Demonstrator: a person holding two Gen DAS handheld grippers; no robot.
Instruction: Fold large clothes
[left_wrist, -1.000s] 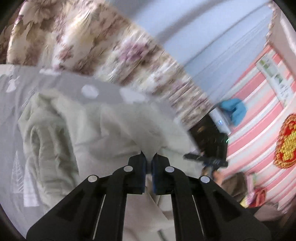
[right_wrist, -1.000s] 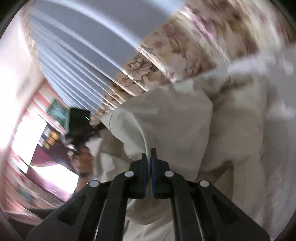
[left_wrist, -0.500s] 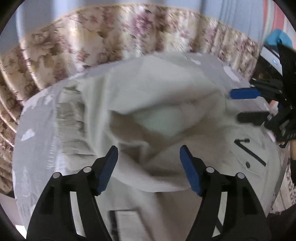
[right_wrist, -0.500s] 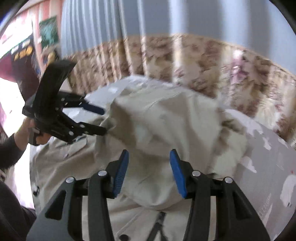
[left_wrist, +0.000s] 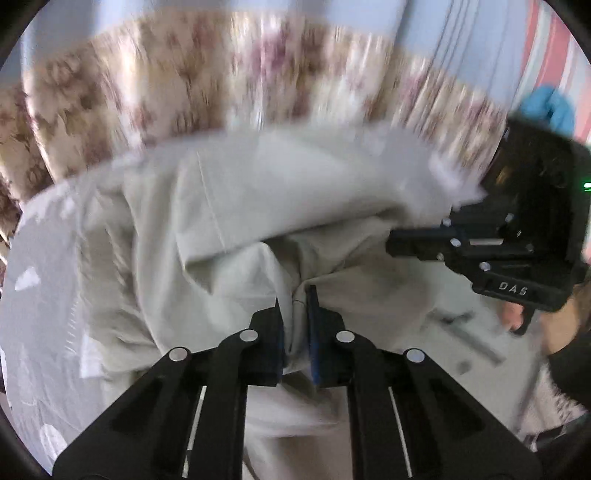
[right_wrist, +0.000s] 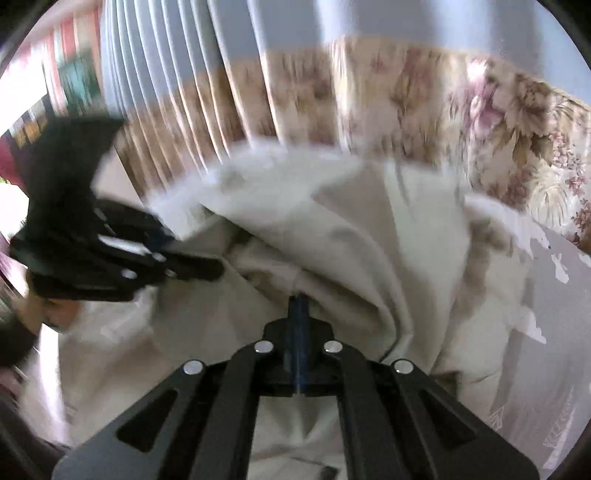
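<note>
A large cream garment lies bunched on a grey printed bed sheet. My left gripper has its jaws closing, and a fold of the cloth is pinched between the blue pads. To its right, my right gripper reaches in with its tips against the same garment. In the right wrist view the garment gathers into a peak at my right gripper, which is shut on that fold. My left gripper shows at the left, blurred, with its tips in the cloth.
Floral curtains hang right behind the bed, with a pale blue curtain above them. A pink striped wall stands at the right. A person's hand holds the right gripper. The grey sheet lies bare to the garment's right.
A second ago both grippers held the cloth shut. Half a second ago both stood open over the bunched garment. Now both have closed on folds of it, and the cloth is lifted slightly.
</note>
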